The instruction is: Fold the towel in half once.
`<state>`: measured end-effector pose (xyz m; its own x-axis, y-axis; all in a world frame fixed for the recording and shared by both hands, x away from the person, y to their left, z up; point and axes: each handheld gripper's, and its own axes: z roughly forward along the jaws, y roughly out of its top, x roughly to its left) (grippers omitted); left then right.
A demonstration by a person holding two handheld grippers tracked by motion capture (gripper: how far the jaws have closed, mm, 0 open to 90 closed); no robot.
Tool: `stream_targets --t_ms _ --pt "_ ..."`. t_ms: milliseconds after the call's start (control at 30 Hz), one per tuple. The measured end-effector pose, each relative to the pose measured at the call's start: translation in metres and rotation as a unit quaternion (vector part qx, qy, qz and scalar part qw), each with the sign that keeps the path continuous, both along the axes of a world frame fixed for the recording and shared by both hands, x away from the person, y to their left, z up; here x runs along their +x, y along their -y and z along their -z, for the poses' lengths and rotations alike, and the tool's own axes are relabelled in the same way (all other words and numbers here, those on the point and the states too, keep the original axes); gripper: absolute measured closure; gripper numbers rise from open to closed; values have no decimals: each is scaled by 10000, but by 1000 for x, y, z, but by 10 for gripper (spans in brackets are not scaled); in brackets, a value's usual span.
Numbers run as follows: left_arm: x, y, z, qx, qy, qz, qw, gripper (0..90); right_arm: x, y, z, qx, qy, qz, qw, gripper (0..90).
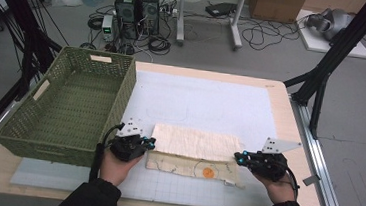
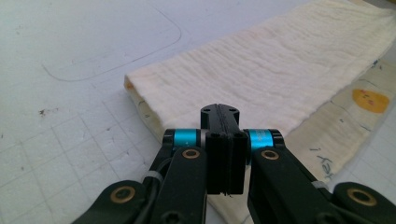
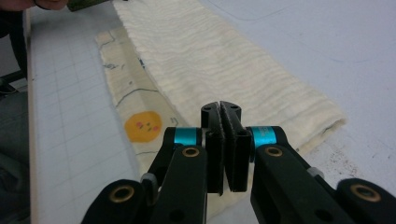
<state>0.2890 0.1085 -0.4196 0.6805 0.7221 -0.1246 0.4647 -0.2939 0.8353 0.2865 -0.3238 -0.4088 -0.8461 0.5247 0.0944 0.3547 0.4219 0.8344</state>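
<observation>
On the white mat [image 1: 211,100] from above, left gripper [image 1: 149,142] and right gripper [image 1: 239,157] pinch the cloth [image 1: 195,143] ends, long axis 9-to-3, likely to fold it; left gripper view: jaws pressed on cloth [image 2: 280,70], running toward 2; right gripper view: same, cloth [image 3: 210,56] toward 11.

Cream folded cloth [image 1: 195,142]: soft crinkled weave, matt, fine wavy ribs; lower layer smoother, printed with thin dark lines and orange round face. White gridded mat [image 1: 206,102]: matt, foam-like, slightly pitted, faint scuffs. Pale wooden tabletop [image 1: 289,123]: smooth, low sheen. Green woven wicker basket [image 1: 124,92]: coarse open weave, matt. Left gripper [image 2: 223,113], right gripper [image 3: 223,110]: black matt plastic links, brass-coloured rivets, glossy cyan metal sleeves, ribbed dark pads. Grey three-cornered plate [image 1: 278,145]: flat, dull metal look.
</observation>
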Motion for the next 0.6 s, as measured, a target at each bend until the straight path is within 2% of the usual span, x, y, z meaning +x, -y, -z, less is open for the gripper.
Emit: stream_targets --t_ms 133,233,267,300,367,467,533,600 --pt "-10 -3 3 132 -109 74 9998 891 -13 -3 2 -90 -50 -113 9999 884" --pt "-16 -3 8 290 -252 160 9991 885 -20 -8 12 -327 -278 -220 9988 870" --pt "-18 -3 10 324 -260 150 9990 843 -21 -9 16 -449 -351 -219 9981 825" --pt "-18 -4 10 278 -277 233 9990 783 -21 -10 20 -456 -394 -214 9980 812" --pt "-19 -3 12 256 -294 273 9989 727 -20 -12 24 -348 -462 -201 9981 770" --pt "-18 0 16 297 -391 413 9979 754 -16 -17 28 -370 -493 -324 9976 758" --pt "-17 3 21 419 -492 529 9965 789 -15 -18 32 -441 -520 -367 9970 753" --pt "-16 5 24 432 -548 618 9956 823 -14 -17 37 -504 -637 -392 9959 756"
